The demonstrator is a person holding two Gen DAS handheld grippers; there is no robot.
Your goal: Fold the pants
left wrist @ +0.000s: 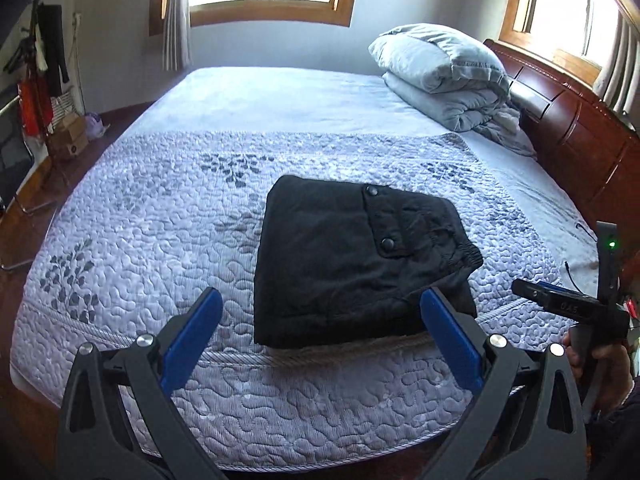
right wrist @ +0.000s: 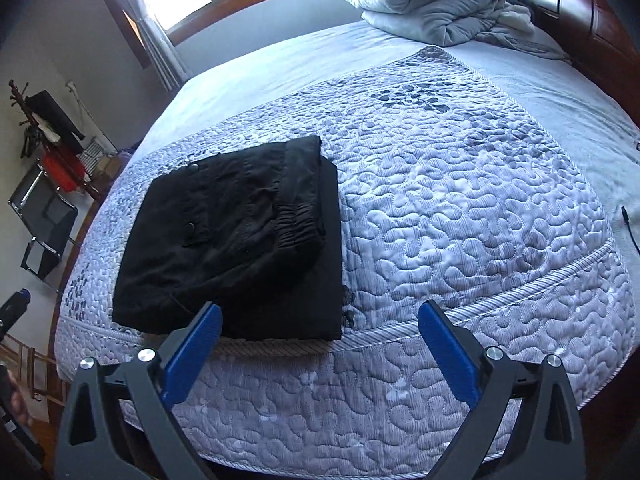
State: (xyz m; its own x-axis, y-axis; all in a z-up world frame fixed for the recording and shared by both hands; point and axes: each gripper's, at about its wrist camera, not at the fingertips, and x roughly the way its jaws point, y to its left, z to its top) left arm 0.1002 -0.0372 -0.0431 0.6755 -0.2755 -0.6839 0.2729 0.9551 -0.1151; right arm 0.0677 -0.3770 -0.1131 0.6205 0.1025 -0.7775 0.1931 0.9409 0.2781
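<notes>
Black pants (left wrist: 352, 264) lie folded into a compact rectangle on the quilted bedspread (left wrist: 160, 216), close to the bed's near edge; a pocket flap with two snap buttons faces up. My left gripper (left wrist: 318, 304) hovers above and in front of the pants, open, nothing between its blue pads. In the right wrist view the same pants (right wrist: 232, 240) lie to the left, elastic waistband on top. My right gripper (right wrist: 320, 316) is open wide over the bedspread (right wrist: 460, 208) beside the pants' near right corner, holding nothing. The right gripper's body (left wrist: 568, 304) shows at the left view's right edge, in a hand.
A folded grey duvet (left wrist: 444, 76) is piled at the head of the bed by the dark wooden headboard (left wrist: 568, 120). A coat rack with clothes (left wrist: 44, 60), a chair (right wrist: 44, 224) and boxes stand left of the bed. A thin black cable (right wrist: 630, 224) lies at the bedspread's right side.
</notes>
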